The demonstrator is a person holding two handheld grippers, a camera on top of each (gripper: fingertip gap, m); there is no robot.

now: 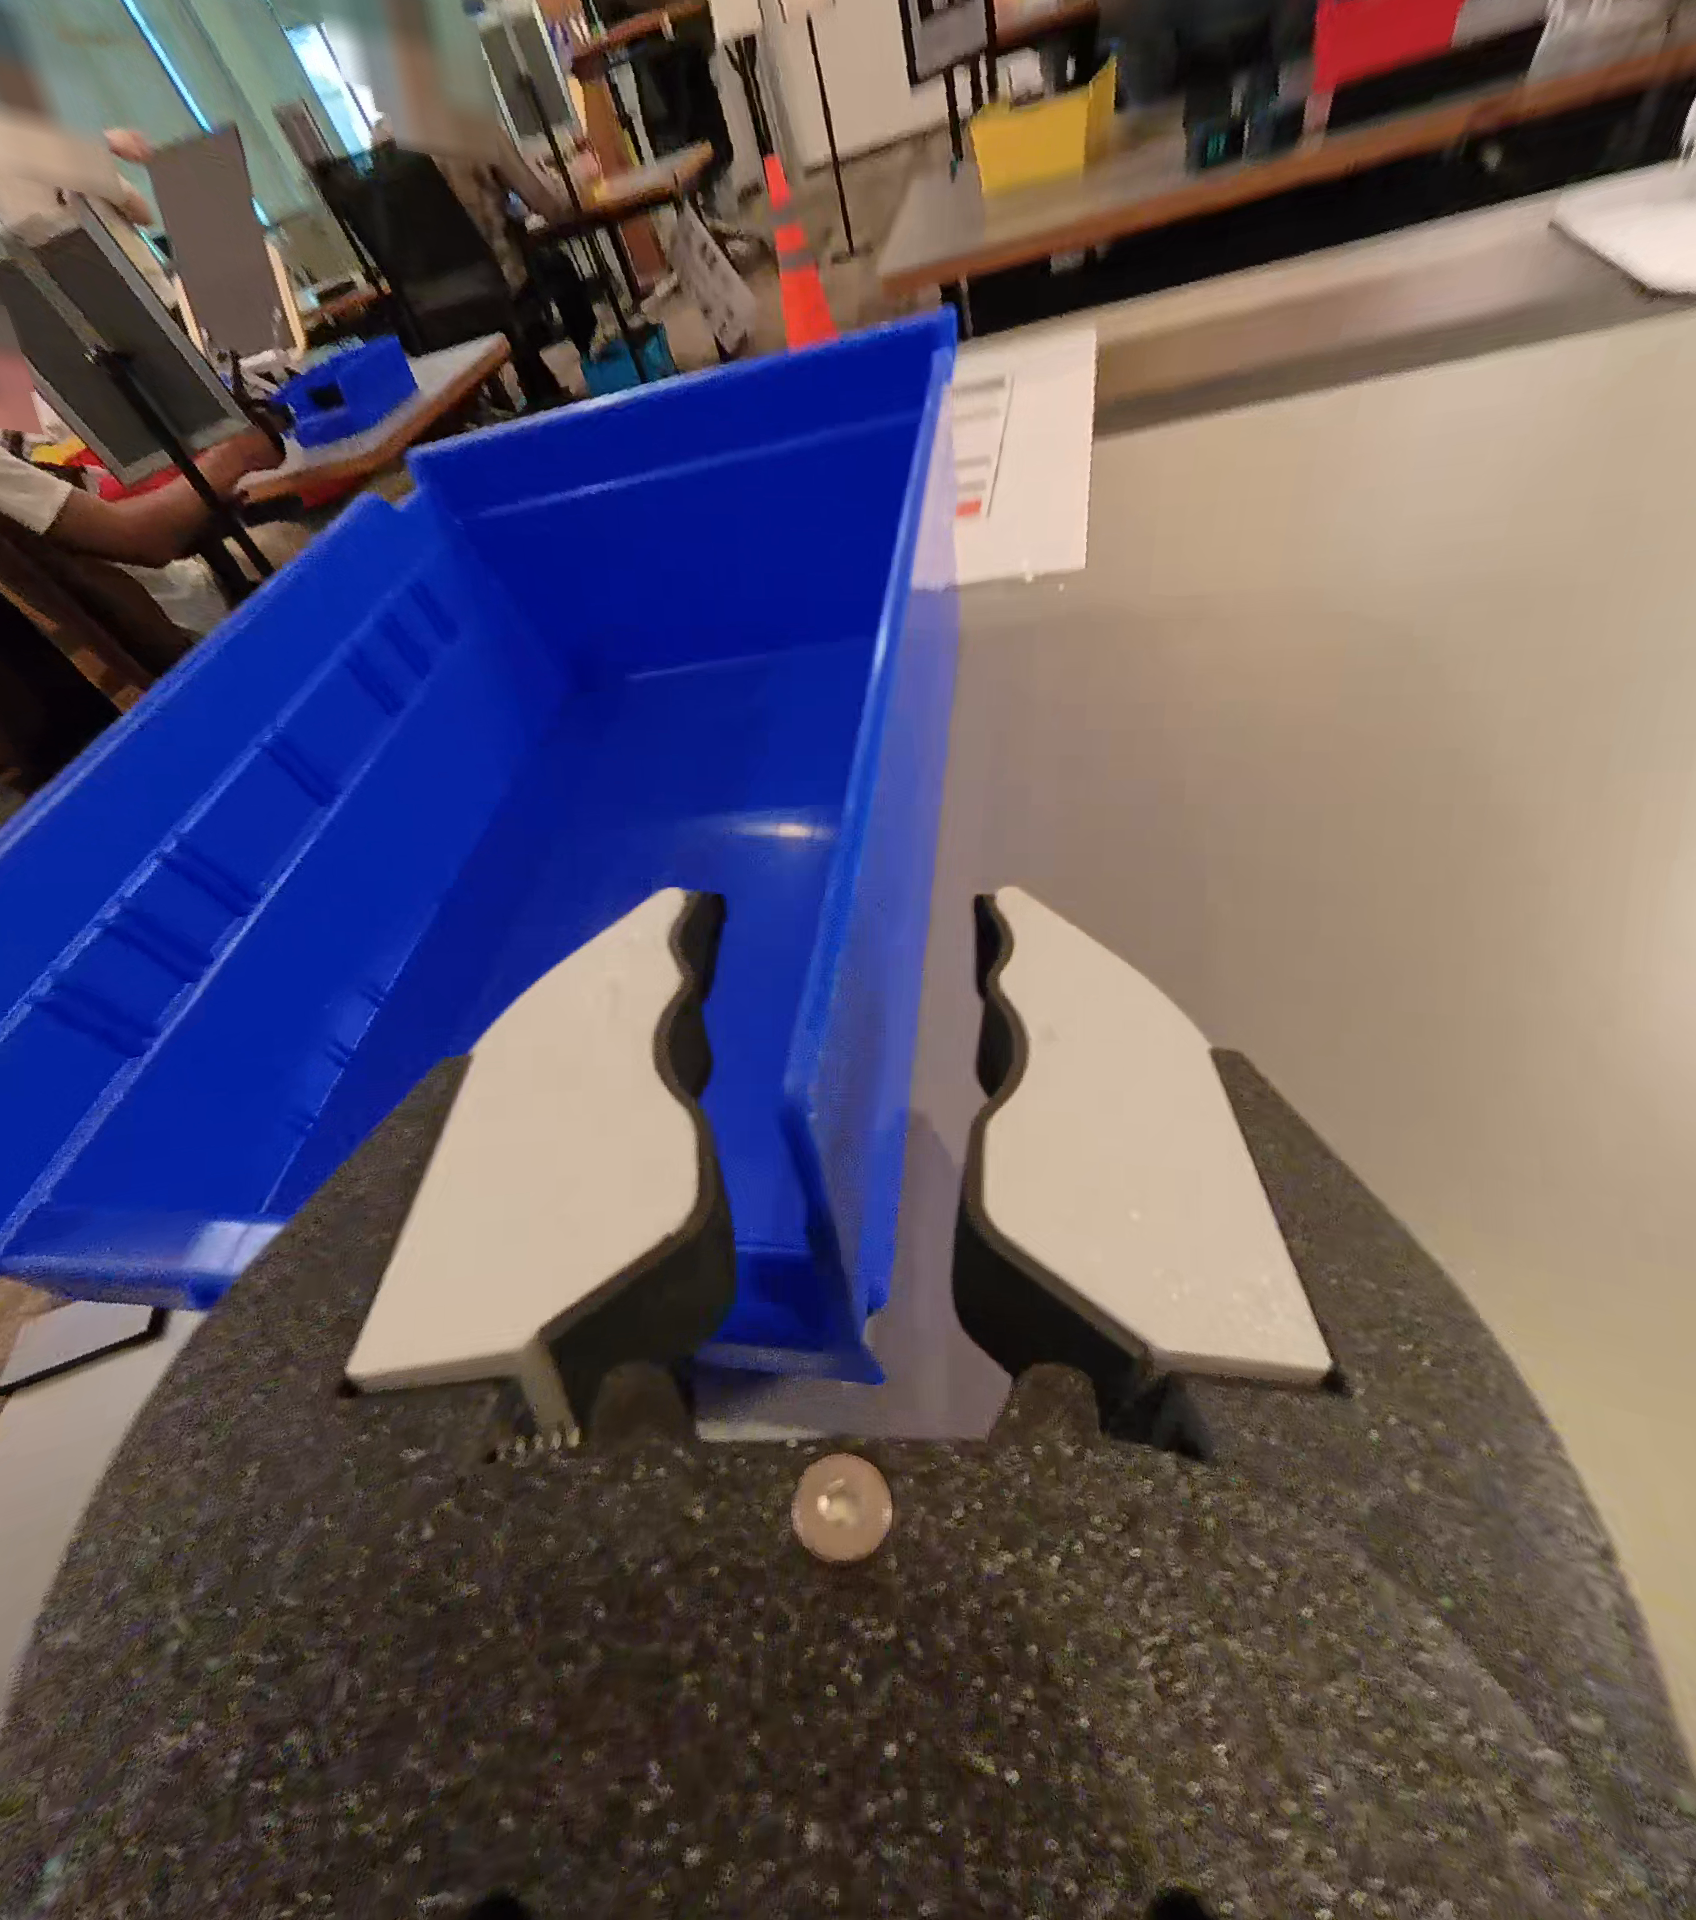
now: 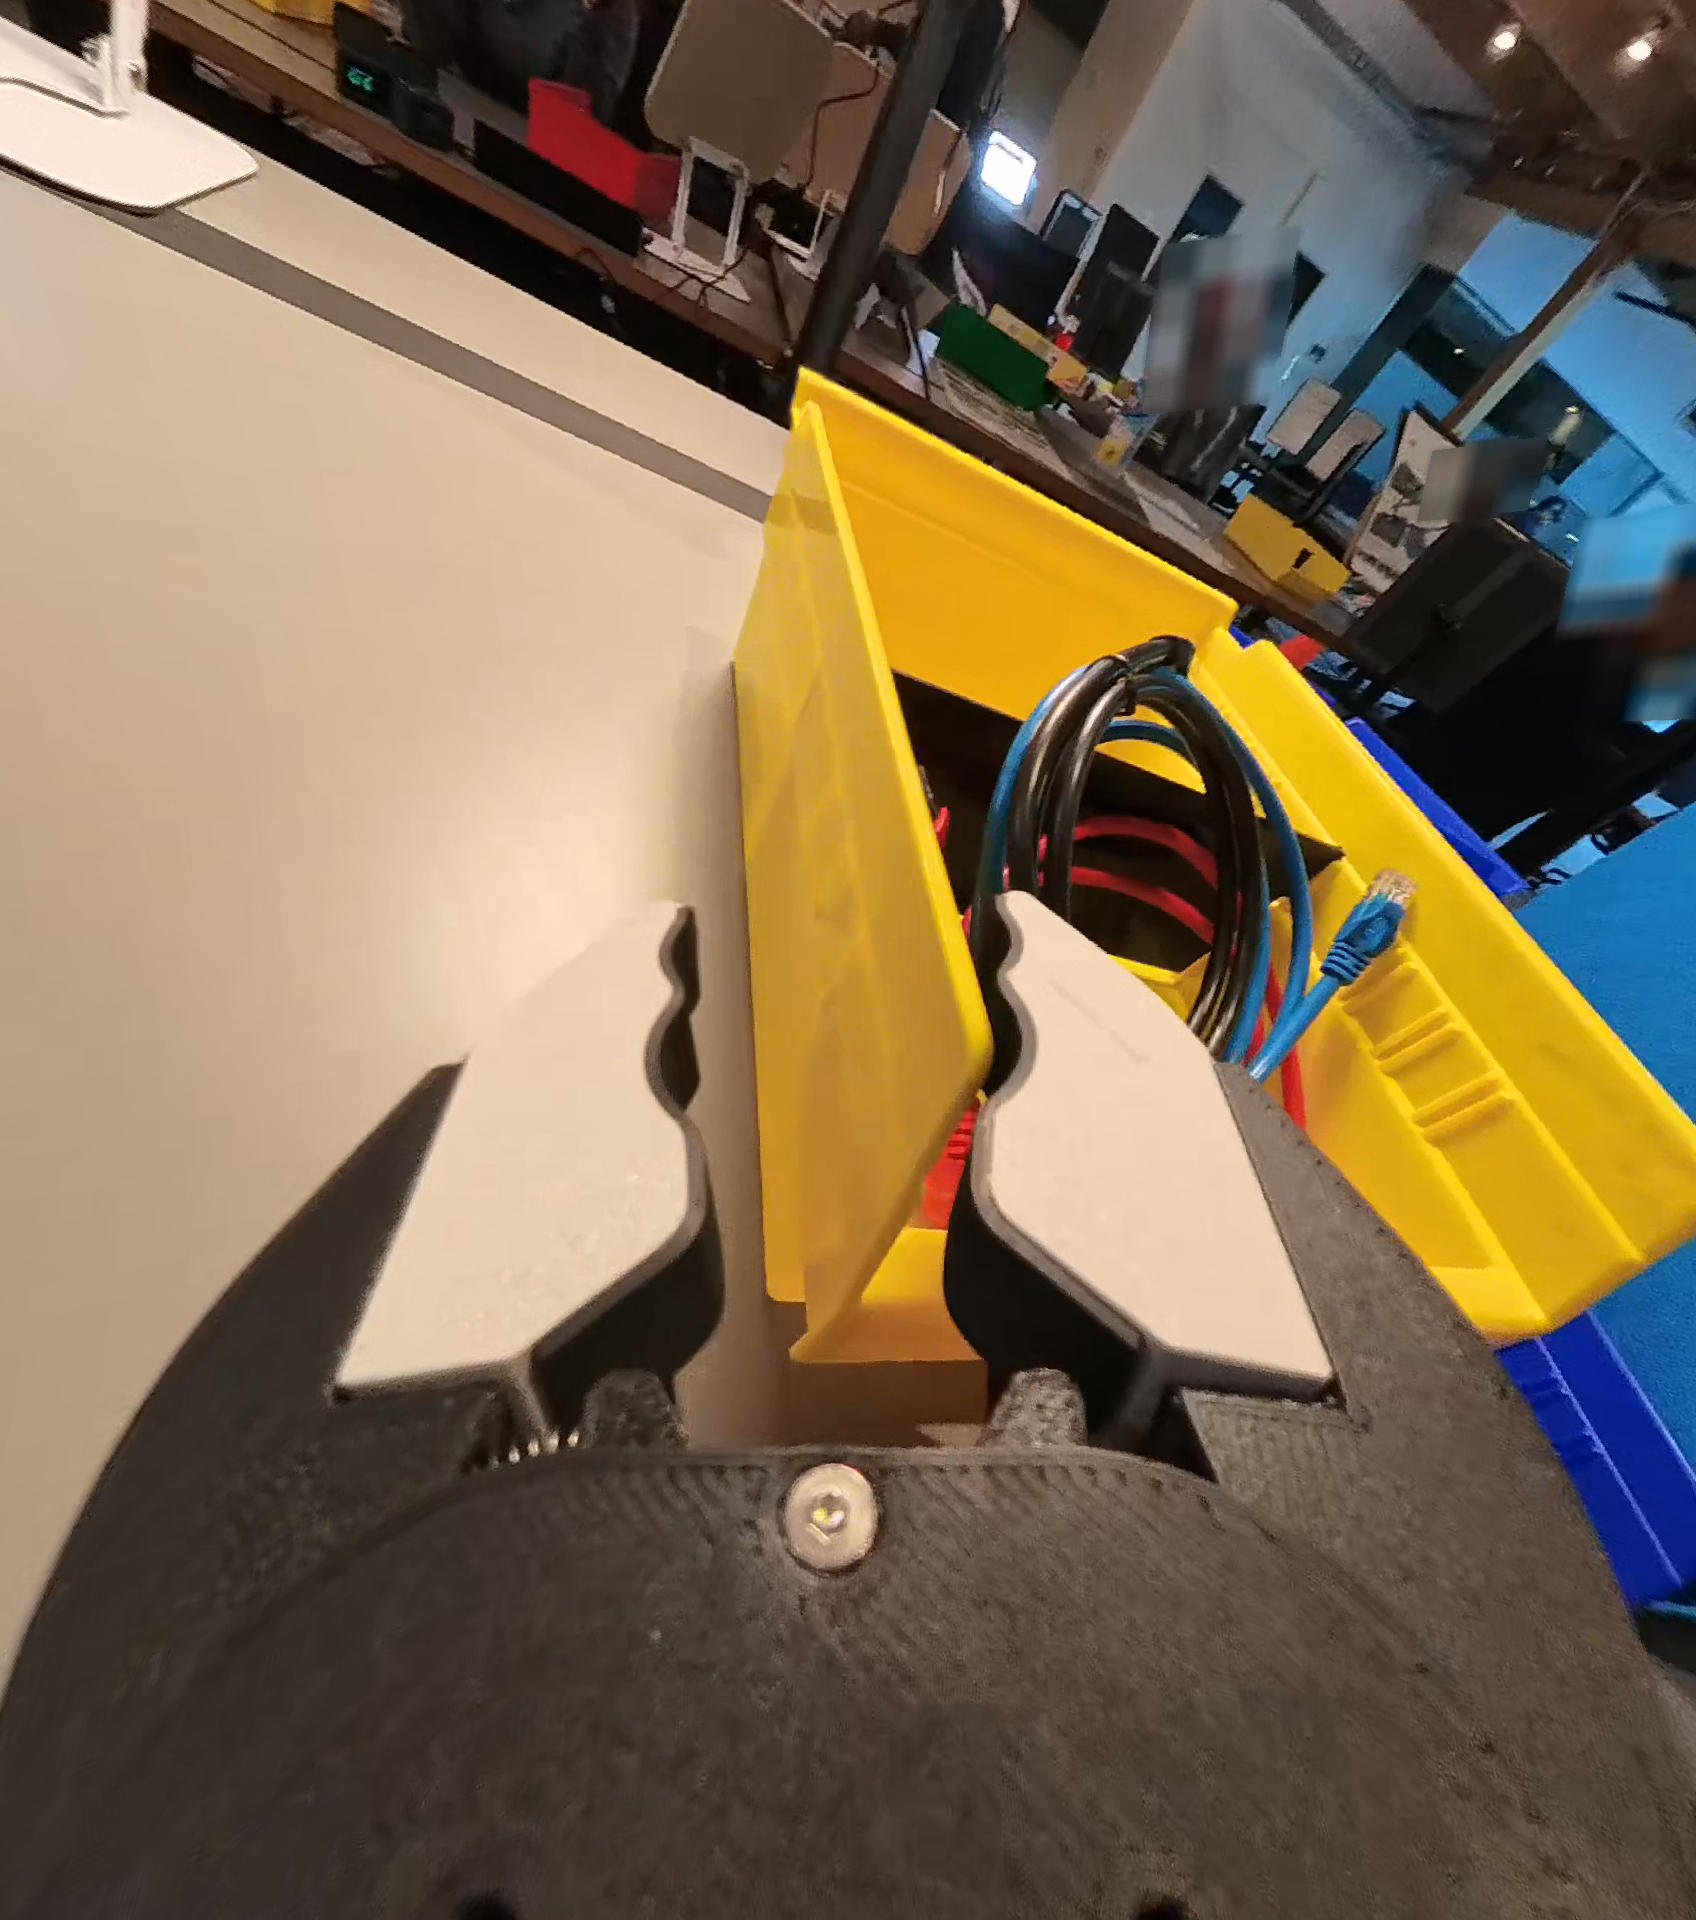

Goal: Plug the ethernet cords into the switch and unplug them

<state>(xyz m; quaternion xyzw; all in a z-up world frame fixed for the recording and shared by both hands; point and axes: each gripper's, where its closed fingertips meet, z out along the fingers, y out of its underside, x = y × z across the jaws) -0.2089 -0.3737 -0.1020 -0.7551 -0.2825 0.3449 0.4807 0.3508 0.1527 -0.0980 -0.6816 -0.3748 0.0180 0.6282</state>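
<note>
Cables [image 2: 1228, 831] lie in a bin [image 2: 854, 935] on the table's [image 2: 252, 623] right edge.

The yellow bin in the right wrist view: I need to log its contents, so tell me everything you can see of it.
The yellow bin is a long, open-topped box of glossy plastic, ribbed inside one long wall. It sits on the grey table beside a blue bin. Inside lie coiled black, blue and red cables over something black; a blue plug rests on the wall. The right gripper straddles its near wall, fingers open.
</note>
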